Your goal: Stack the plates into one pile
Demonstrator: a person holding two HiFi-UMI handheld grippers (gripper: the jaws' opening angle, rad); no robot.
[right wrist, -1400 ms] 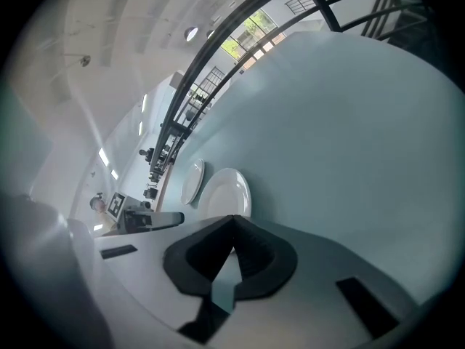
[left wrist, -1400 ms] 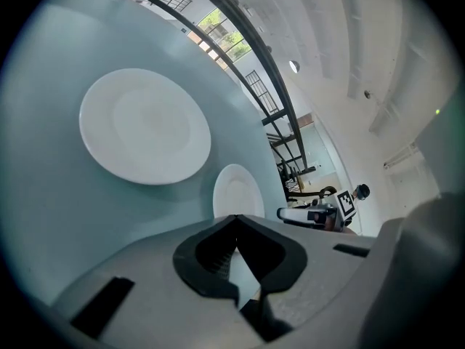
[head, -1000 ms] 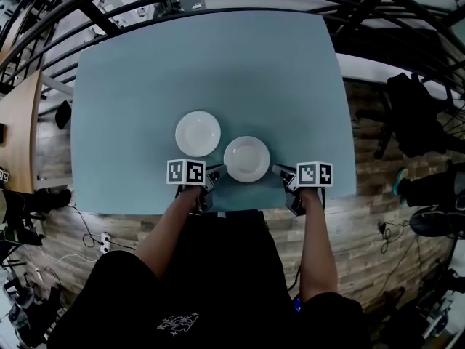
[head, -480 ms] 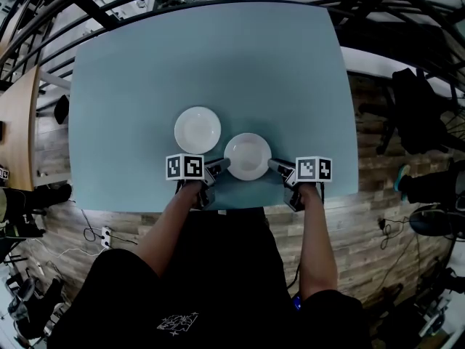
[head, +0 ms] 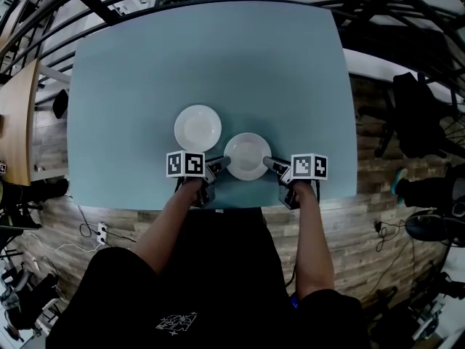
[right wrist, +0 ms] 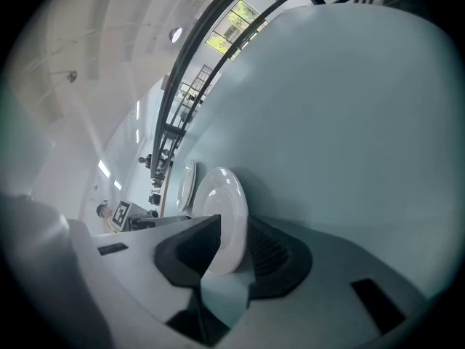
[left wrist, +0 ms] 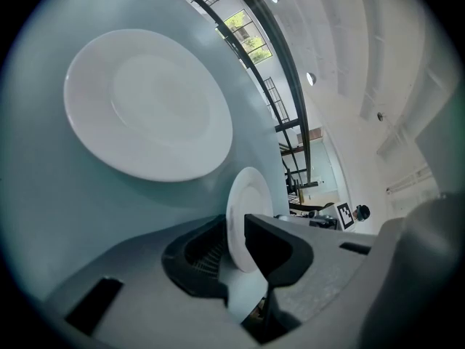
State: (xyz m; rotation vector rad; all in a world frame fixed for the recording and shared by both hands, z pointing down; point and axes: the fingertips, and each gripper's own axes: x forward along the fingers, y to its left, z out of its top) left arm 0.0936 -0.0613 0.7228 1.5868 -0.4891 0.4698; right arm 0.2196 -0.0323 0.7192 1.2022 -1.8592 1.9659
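Note:
Two white plates lie on the teal table (head: 145, 71). The far plate (head: 197, 128) (left wrist: 149, 104) sits up and left of the near plate (head: 247, 156). My left gripper (head: 222, 163) (left wrist: 236, 227) reaches the near plate's left rim (left wrist: 247, 195); its jaws have just been opening and stand open with the rim between them. From the other side, my right gripper (head: 267, 163) (right wrist: 232, 231) has the right rim (right wrist: 225, 209) between its jaws. They opened and have just been closing a little, and the pads do not visibly press. The far plate (right wrist: 189, 184) shows behind.
The table's front edge (head: 240, 208) runs just behind both grippers, against the person's body. Wooden floor lies beyond it, with a dark bag and chair (head: 418, 115) at the right and a wooden tabletop (head: 14, 122) at the left.
Both gripper tips have come in to the near plate's rim from left and right; the right marker cube has shifted slightly left. Neither plate has moved.

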